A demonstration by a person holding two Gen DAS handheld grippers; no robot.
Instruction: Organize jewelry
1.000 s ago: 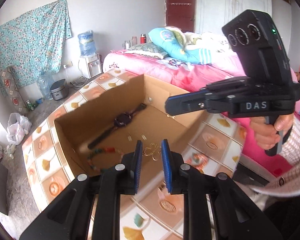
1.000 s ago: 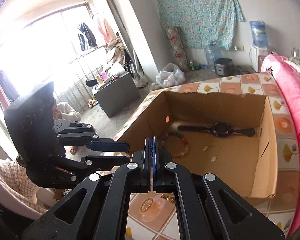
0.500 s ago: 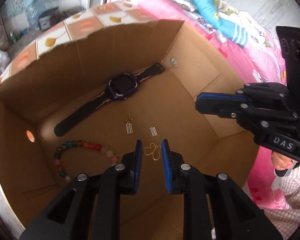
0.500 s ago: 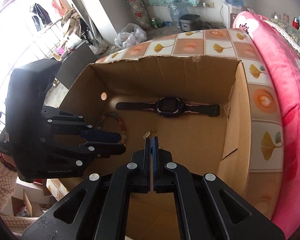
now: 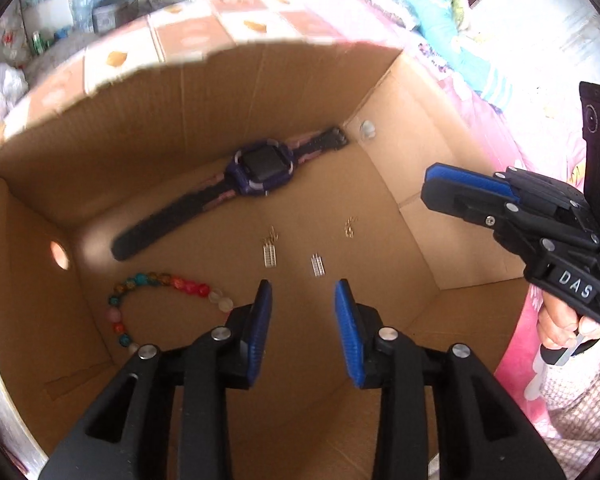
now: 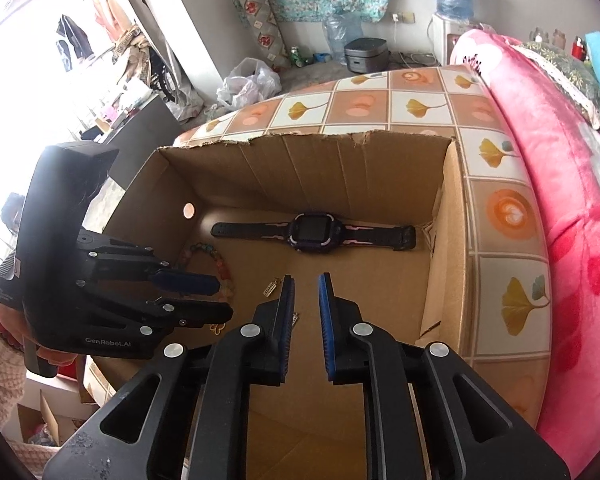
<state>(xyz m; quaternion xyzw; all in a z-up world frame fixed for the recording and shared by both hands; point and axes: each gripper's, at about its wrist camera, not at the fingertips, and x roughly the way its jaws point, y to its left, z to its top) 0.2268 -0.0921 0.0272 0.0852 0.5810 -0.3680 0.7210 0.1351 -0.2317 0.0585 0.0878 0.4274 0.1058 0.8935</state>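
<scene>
Both hand-held grippers now released, gold clover dropped | left [image 5: 303,312] above box [image 5: 440,200] | right [image 6: 304,300] | watch [image 5: 260,170], bracelet [image 5: 172,284] inside

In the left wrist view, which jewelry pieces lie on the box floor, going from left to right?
Bead bracelet → watch → first silver earring → second silver earring → small gold piece.

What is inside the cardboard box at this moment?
On the floor of the cardboard box lie a purple watch, a beaded bracelet, two silver earrings and a small gold piece. The left gripper covers the near floor.
</scene>
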